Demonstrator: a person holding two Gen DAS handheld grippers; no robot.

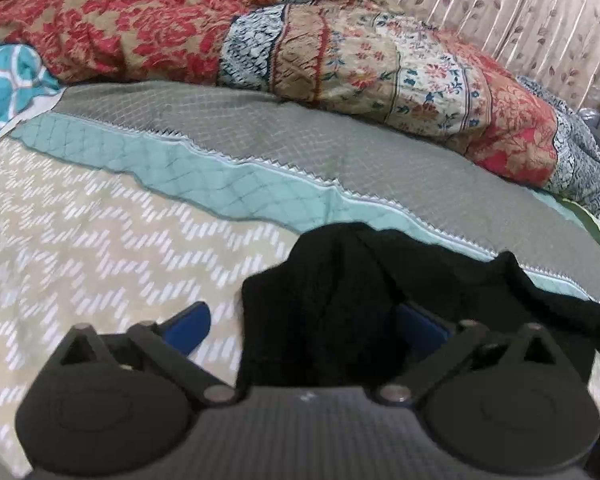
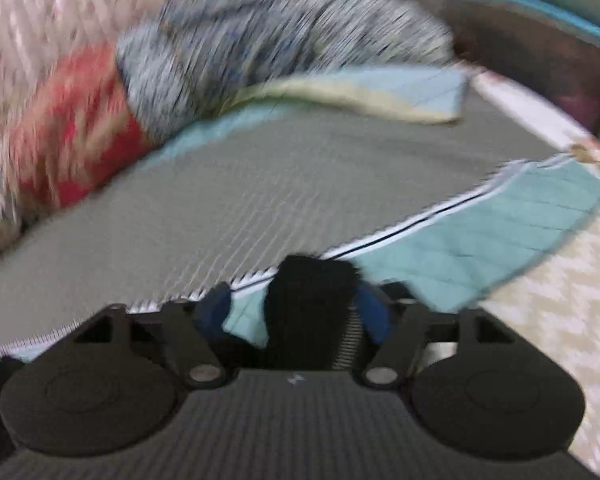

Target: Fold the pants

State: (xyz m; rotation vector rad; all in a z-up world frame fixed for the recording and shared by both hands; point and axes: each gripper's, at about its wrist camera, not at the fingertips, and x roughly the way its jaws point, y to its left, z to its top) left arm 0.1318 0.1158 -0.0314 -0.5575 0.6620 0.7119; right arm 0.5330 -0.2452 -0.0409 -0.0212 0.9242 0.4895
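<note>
Between the blue fingers of your left gripper lay a bunched fold of black pants. That gripper's jaws stood spread wide: its left pad was clear of the cloth, over the bedspread, and the other pad was half hidden under the fabric, so nothing was clamped. More of the black cloth trailed off toward the right edge of that view.

Your right gripper had a narrow tuft of the same black pants rising between its blue pads. Its jaws sat closer together, but a gap showed on the left side and the picture was blurred by motion, so I cannot tell whether it was pinching the cloth.

Under the pants was a cream bedspread with white zigzag marks, then a teal quilted band edged by a white sawtooth trim, then a grey quilted panel. Beyond it lay a rumpled red and tan floral quilt against a pale curtain printed with leaves.
</note>
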